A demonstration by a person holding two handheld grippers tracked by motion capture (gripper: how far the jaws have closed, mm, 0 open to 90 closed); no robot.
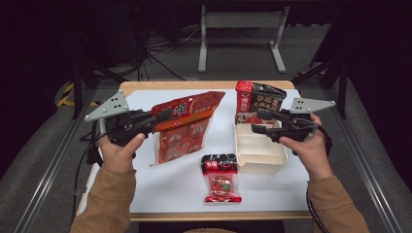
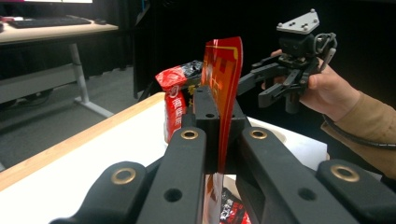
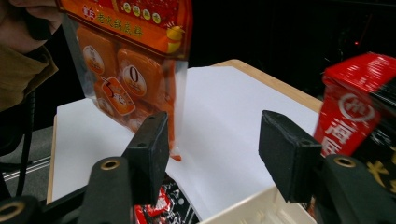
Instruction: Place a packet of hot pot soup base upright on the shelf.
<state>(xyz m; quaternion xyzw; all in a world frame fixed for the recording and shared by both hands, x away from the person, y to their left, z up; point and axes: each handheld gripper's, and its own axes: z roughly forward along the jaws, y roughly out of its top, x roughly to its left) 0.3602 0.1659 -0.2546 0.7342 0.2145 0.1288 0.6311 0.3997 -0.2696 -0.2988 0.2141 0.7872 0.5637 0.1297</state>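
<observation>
Jaws of the left tool (image 1: 163, 116) pinch the top edge of the orange snack bag (image 1: 187, 127), which hangs lifted over the white table (image 1: 160, 189). The right tool (image 1: 260, 121) hovers empty, jaws apart, above the cream tray (image 1: 260, 155), just before the red-black pouch (image 1: 257, 97).

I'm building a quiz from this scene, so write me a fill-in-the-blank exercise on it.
1. The left gripper is shut on the large orange ____ snack bag.
2. The right gripper has its jaws ____, nothing between them.
3. The small red and clear candy packet lies on the white ____.
4. The cream plastic tray sits in front of the red and ____ upright pouch.

Missing words: plastic; open; sheet; black
</observation>
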